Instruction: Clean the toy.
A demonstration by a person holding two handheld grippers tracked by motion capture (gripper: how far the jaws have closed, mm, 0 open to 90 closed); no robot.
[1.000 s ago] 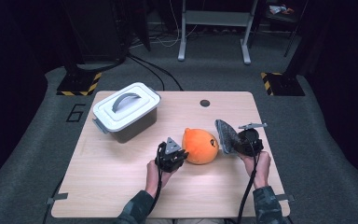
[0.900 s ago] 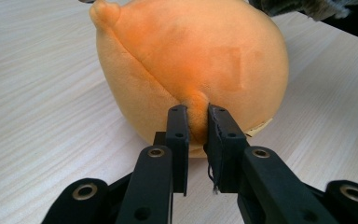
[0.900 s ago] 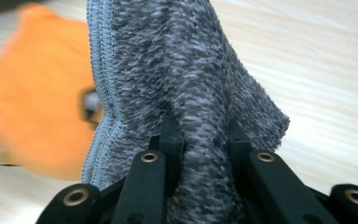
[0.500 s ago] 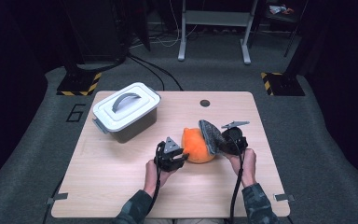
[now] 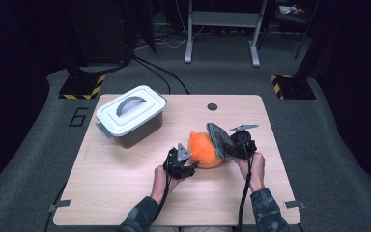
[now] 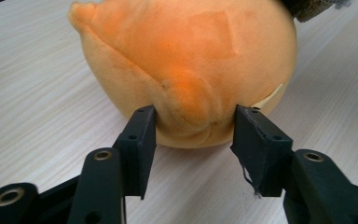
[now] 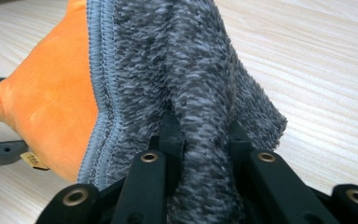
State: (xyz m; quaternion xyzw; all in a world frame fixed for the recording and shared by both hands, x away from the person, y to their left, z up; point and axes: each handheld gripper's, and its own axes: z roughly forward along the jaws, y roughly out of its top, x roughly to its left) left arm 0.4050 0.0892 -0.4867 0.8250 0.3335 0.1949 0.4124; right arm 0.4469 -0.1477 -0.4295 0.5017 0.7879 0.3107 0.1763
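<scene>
A: Where are we, and what do we have in hand?

B: We're at a wooden table (image 5: 125, 193). Near its middle sits an orange plush toy (image 5: 204, 150), round and soft. Our left gripper (image 5: 186, 165) pinches a fold of plush at the toy's near side; in the left gripper view its jaws are partly closed, with orange fabric bulging between them. Our right gripper (image 5: 224, 145) is clamped tight on a grey fuzzy cloth (image 5: 219, 137), which rests against the toy's right flank.

A: So we're wiping the toy?

B: That's our reading. To do it well, we'd keep the left grip steady so the toy can't roll, and draw the cloth across the curve with light pressure, letting its stitched edge (image 7: 100, 88) follow the surface, not dig in.

A: Anything to watch for?

B: The pinch holds only a small fold, so a hard push could pull it free. A white lidded box (image 5: 130, 115) stands well apart at the far left, out of our way.
</scene>
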